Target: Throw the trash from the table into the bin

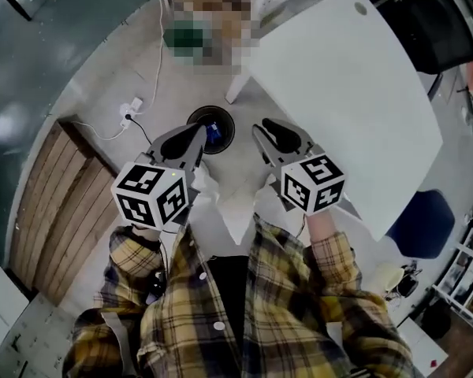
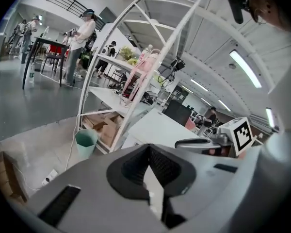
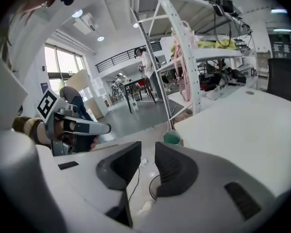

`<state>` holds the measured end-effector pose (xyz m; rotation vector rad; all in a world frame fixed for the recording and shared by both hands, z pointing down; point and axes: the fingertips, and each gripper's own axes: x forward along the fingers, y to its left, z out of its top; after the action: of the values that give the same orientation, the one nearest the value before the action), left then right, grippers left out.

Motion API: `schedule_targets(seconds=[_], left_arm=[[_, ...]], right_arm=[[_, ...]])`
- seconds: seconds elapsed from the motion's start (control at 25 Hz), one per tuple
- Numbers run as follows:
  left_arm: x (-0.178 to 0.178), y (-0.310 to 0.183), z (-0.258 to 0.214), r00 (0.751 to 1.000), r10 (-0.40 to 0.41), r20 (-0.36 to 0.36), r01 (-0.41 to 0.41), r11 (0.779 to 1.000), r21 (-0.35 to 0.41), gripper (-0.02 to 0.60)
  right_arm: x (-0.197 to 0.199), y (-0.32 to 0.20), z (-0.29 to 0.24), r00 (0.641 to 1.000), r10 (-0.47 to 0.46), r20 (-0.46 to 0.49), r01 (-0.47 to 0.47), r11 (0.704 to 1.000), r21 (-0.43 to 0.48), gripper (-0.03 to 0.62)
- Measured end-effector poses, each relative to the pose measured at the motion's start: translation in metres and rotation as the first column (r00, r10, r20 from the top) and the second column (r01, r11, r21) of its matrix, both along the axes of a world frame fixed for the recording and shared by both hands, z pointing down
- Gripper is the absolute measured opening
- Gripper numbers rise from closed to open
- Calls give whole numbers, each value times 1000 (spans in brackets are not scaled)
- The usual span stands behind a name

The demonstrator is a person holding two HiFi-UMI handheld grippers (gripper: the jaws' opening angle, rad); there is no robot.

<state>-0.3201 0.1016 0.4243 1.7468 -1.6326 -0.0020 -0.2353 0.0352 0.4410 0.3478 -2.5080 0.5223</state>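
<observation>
Left gripper (image 2: pixel 148 149) pinched tip to tip, nothing surely held; right gripper (image 3: pixel 147 152) about half open, empty — both up over the bin (image 1: pixel 229 120). Under them, crumpled white scraps (image 1: pixel 207 186), likely paper: light, soft, crushable — best pinched across a bunched fold. No trash seen on the table (image 1: pixel 355 109).

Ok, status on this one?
Left gripper shut, right gripper open, nothing visibly held. No trash seen on white table; round black bin on floor below. Nothing blocking.

Open-plan office workshop with shelving rack (image 2: pixel 136 57), desks (image 2: pixel 157 127), strip lights (image 2: pixel 245 68).
</observation>
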Motion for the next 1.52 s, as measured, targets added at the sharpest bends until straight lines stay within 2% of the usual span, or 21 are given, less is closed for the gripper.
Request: schedule_targets(seconds=[0.28,0.44,0.68,0.8,1.0,1.16,1.32,1.4,1.52], left_arm=[[140,-48,-34,991,129,27,-130,990,57,8],[230,-79,-61,987,158,10,-158,981,111,8],[343,-127,-105,974,225,40,-229,953,200,8],[392,-146,-123,942,324,85,-335,916,221,8],[457,-172,-139,860,488,149,-510,826,239,8],[493,-184,-153,799,578,165,-600,758,256,8],[513,-186,-162,743,650,157,-667,699,258,8],[518,-186,-167,724,671,161,-687,679,261,8],[519,-190,-173,717,677,164,-693,668,273,8]], right_arm=[[128,-20,-51,996,64,59,-69,994,80,83],[217,-39,-71,992,100,83,-108,989,100,82],[325,-81,-120,979,136,152,-162,971,177,74],[365,-98,-142,962,192,193,-232,949,212,55],[423,-124,-161,909,343,238,-400,877,265,23],[462,-133,-174,856,440,273,-502,833,231,8],[479,-136,-184,815,507,281,-569,793,218,0],[481,-134,-190,805,521,284,-583,783,218,0],[478,-135,-196,799,526,293,-592,774,225,0]])
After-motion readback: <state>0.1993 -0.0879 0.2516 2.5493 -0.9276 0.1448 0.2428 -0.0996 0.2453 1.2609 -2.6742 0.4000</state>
